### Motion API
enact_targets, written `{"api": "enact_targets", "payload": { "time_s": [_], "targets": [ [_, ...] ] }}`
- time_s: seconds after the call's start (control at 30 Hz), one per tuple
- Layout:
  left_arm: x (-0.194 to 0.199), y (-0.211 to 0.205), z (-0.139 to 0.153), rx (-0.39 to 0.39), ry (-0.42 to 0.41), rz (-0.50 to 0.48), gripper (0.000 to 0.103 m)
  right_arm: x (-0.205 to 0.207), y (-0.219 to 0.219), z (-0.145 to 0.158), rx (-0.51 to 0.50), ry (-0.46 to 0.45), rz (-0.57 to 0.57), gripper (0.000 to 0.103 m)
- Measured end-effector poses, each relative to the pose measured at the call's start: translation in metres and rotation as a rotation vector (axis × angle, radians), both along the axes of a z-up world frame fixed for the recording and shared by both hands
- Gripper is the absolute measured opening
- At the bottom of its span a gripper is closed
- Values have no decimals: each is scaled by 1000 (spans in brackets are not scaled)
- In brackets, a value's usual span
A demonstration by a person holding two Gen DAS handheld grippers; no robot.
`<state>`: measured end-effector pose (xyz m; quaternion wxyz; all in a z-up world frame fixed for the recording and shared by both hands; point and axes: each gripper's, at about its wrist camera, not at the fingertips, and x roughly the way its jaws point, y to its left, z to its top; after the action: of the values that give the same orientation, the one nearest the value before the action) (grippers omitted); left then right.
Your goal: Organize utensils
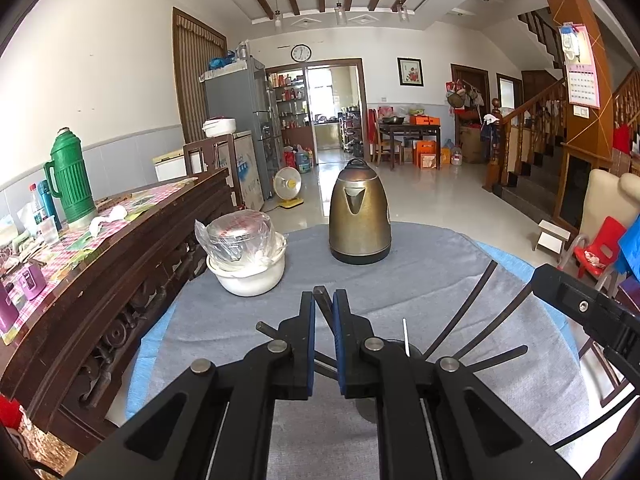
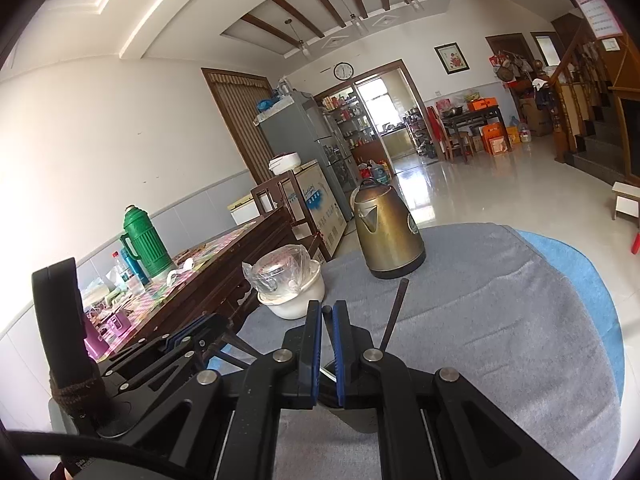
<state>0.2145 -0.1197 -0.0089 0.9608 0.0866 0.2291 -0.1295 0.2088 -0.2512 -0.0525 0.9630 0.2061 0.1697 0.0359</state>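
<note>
Left gripper (image 1: 324,300) pinching dark square-ended chopstick (image 1: 320,292); right gripper (image 2: 327,312) pinching another chopstick (image 2: 327,310); more slim dark sticks (image 1: 464,320) fanned over grey woven cloth (image 1: 420,264); brass-toned kettle (image 1: 360,220) behind

bare cloth (image 1: 440,272) ahead; kettle (image 1: 359,216) and bowl (image 1: 250,276) (bagged pot inside) block beyond.

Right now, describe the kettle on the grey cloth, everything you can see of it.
The electric kettle is a tapered body of brushed metal with a bronze-gold tarnished look, narrower at the top. It has a dark domed lid with a loop handle, a triangular spout facing the cameras, and a black base ring. The right wrist view shows a round badge on its side. It stands upright on the grey cloth, right of the white bowl, apart from it. Nothing else touches it.
</note>
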Motion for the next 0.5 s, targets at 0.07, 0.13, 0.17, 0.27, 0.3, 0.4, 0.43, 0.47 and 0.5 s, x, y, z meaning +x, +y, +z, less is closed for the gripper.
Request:
{"api": "enact_targets", "payload": {
  "time_s": [0.07, 0.13, 0.17, 0.27, 0.3, 0.4, 0.43, 0.47, 0.5],
  "targets": [
    [-1, -1, 0, 4, -3, 2, 10, 0, -1, 0, 6, -2, 0, 6],
    [-2, -2, 0, 6, -4, 1, 10, -2, -2, 0, 12, -7, -1, 6],
    [-2, -1, 0, 4, -3, 1, 10, -4, -3, 1, 17, -14, -2, 6],
    [-2, -2, 0, 5, -4, 2, 10, -6, -4, 2, 20, -20, -2, 6],
    [-2, -2, 0, 4, -2, 0, 10, -8, -5, 1, 18, -19, -1, 6],
    [-3, -3, -2, 8, 2, -2, 10, -7, -3, -2, 18, -11, 1, 6],
    [-3, -3, -2, 10, 3, -3, 10, -7, -3, -3, 18, -9, 2, 6],
    [-4, -3, -3, 12, 5, -3, 10, -7, -3, -5, 18, -6, 3, 6],
    [-3, -3, -3, 12, 6, -3, 10, -7, -2, -6, 18, -2, 2, 6]
  ]
}}
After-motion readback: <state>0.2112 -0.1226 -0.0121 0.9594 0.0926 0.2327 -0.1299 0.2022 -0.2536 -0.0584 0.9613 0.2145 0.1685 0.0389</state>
